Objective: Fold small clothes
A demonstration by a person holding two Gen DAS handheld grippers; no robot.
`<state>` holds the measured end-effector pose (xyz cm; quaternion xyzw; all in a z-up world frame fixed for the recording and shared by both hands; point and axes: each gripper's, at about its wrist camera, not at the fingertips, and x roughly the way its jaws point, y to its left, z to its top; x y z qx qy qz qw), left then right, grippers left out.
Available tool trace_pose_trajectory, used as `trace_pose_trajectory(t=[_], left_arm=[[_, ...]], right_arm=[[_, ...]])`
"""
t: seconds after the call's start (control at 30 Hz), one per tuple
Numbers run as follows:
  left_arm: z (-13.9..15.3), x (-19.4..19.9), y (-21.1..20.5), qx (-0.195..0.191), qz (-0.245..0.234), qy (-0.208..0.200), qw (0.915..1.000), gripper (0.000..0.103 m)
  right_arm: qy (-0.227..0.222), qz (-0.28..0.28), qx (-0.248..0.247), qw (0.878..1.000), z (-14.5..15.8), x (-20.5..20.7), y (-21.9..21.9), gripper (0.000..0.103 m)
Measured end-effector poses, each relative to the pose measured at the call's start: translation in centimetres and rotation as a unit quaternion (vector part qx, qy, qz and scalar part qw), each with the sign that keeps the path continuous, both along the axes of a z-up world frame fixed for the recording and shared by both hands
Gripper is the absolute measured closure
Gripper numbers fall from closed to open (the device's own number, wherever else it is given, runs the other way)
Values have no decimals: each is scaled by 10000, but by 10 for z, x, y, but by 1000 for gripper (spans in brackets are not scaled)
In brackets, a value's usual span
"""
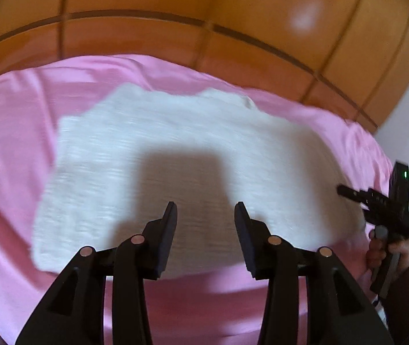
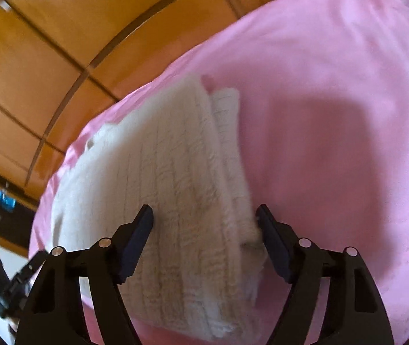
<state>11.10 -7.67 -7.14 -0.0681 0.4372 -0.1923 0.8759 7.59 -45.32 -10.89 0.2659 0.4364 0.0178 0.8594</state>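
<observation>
On the pink bed sheet (image 1: 17, 143), just before the wooden headboard (image 1: 175, 0), the white knitted garment (image 1: 161, 155) is lying partly folded, one layer doubled over another along its right edge. You are holding the left hand-held gripper (image 1: 205, 210) over its near hem, jaws parted and empty. Your right hand-held gripper (image 2: 204, 215) is hovering wide open astride the doubled edge, its pads not pressing the knit. Judging by the fluffy ribbed texture, the garment is looking soft, light and limp, so it is likely going to sag and stretch. Consider pinching both layers together at the near corners, deep enough to stop slipping.
</observation>
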Motion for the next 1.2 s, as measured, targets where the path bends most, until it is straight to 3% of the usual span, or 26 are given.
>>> trace_pose_trajectory(t=[0.1,0.13,0.23,0.37,0.6,0.87,1.03,1.2], left_arm=[[-12,4,-12,128,-70,222,9996,62],[-15,7,-13,138,-56,268,9995,62],[-25,14,-13,14,-21,434,9991,60],[-30,15,-8,-161,-47,509,9986,59],[-33,12,0,-474,-77,521,9975,60],[-33,7,18,-993,-92,589,9933,60],[-20,-11,65,-1328,174,540,9895,61],[-16,-30,139,-1494,895,453,9837,61]], right_arm=[[49,121,54,9999,-1,2,2,38],[65,169,69,9998,0,2,2,45],[184,545,262,9980,1,6,9,53],[345,969,105,9946,9,17,33,73],[-369,1351,176,9900,73,18,82,78],[-988,2138,-87,9718,140,51,193,79],[-785,2652,-519,9596,140,76,272,80],[-409,3043,-1151,9447,104,86,339,80]])
